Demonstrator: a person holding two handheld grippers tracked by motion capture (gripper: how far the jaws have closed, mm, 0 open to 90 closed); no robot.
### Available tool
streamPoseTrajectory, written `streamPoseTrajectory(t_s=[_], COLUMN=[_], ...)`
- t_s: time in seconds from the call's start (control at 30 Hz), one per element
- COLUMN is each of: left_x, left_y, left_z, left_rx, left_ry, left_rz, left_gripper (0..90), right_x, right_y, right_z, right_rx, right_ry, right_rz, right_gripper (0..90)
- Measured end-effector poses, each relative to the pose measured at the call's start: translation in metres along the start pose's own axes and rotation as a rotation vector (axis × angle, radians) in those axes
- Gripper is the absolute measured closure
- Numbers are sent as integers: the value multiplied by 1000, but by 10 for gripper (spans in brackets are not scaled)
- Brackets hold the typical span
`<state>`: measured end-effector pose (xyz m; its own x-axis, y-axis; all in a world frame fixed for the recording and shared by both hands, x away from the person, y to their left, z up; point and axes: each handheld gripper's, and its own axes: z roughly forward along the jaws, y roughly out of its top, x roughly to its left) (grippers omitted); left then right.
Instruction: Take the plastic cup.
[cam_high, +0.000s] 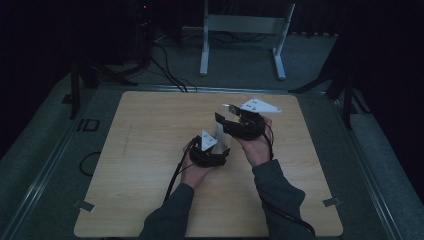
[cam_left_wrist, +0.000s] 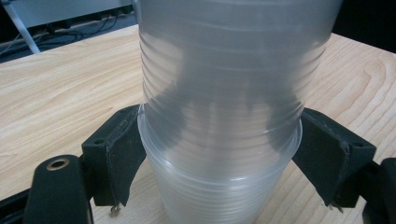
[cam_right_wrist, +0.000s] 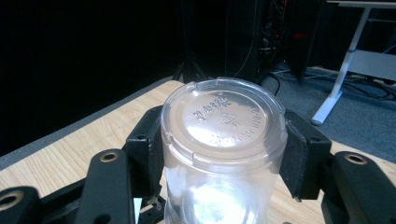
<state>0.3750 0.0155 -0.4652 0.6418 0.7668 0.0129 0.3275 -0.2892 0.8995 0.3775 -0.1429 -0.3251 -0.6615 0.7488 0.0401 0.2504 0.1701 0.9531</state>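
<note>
While the left gripper (cam_left_wrist: 219, 154) clamped the lower cup (cam_left_wrist: 219, 186) mid-table (cam_high: 150, 130), the right gripper (cam_right_wrist: 219, 149) clamped the upper cup (cam_right_wrist: 224, 140).

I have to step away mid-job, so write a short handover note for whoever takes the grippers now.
Left gripper: shut on the stack of clear cups near its rim, over the wooden table.
Right gripper: shut on the top cup, upside down, near its base.
Done: both grips set; how far the top cup has come off is unclear.
Left: probably pull it free and set it down.
</note>
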Motion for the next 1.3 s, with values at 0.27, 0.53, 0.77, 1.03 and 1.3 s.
streamPoseTrajectory(t_s=[0.27, 0.53, 0.77, 1.03, 1.3], left_x=[0, -1, 0, 3, 4], left_y=[0, -1, -1, -1, -2], left_z=[0, 0, -1, -10, -22], left_rx=[-1, 8, 10, -1, -25], left_ry=[5, 0, 5, 1, -13], left_rz=[-2, -10, -11, -28, -29], left_gripper=[201, 156, 123, 101, 108], right_x=[-4, -10, -16, -31, -45], right_y=[9, 13, 13, 7, -5], right_z=[-12, -23, -30, -45, -58], right_rx=[-36, -58, -68, -74, -62], right_ry=[6, -1, -15, -52, -91], right_rz=[17, 31, 37, 60, 74], right_gripper=[408, 408, 408, 408, 408])
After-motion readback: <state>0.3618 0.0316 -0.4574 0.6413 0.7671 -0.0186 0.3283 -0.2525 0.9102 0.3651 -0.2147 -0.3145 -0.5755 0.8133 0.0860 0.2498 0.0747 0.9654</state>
